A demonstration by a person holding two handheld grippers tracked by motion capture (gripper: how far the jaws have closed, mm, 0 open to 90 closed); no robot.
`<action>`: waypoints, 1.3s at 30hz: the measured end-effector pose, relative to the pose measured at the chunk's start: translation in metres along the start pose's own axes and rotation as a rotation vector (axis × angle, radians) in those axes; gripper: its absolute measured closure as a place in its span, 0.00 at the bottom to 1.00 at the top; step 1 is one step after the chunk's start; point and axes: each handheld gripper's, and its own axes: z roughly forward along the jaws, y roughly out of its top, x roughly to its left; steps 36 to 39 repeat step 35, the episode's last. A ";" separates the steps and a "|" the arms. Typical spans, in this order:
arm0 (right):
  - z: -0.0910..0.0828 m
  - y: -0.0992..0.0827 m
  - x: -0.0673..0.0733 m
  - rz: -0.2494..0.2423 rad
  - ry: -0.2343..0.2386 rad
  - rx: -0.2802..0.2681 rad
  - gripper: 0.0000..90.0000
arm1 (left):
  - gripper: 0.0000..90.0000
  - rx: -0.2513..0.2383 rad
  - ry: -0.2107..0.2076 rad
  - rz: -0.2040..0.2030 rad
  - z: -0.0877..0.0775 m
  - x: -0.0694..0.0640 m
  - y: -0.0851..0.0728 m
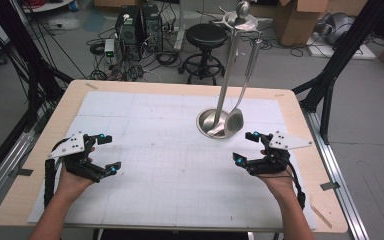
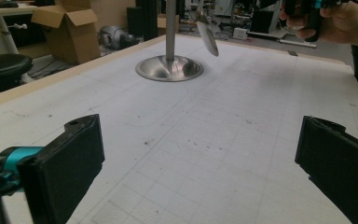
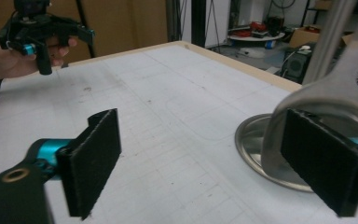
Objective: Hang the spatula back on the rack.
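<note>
A steel utensil stand rises from a round base (image 1: 207, 120) at the table's middle right. A ladle (image 1: 235, 121) hangs from its top, its bowl just over the base. My right gripper (image 1: 245, 147) is open close in front of the base, with nothing between its pads. In the right gripper view the ladle bowl (image 3: 326, 100) hangs just behind the far pad of this gripper (image 3: 200, 158), above the base (image 3: 251, 140). My left gripper (image 1: 109, 153) is open over the mat at the left, far from the stand. The left gripper view has its jaws (image 2: 200, 158) wide apart, with the base (image 2: 169, 68) far ahead.
A white grid mat (image 1: 170, 165) covers the wooden table (image 1: 25, 190). Black frame posts (image 1: 330, 80) stand at both sides. Beyond the far edge are a black stool (image 1: 206, 37), computer towers (image 1: 137, 25), cables and cardboard boxes (image 1: 300, 20).
</note>
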 end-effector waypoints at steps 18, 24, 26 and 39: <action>0.001 -0.009 -0.009 0.023 -0.022 0.062 0.12 | 0.02 -0.008 -0.009 -0.022 0.003 0.000 -0.002; 0.004 -0.013 -0.013 0.041 -0.023 0.102 0.12 | 0.02 -0.002 -0.006 -0.019 0.001 -0.002 -0.001; 0.004 -0.013 -0.013 0.046 -0.023 0.093 0.12 | 0.02 0.006 -0.005 -0.022 0.002 -0.001 -0.002; 0.005 -0.014 -0.016 0.060 -0.022 0.101 0.12 | 0.02 0.017 0.003 -0.019 0.002 -0.001 -0.002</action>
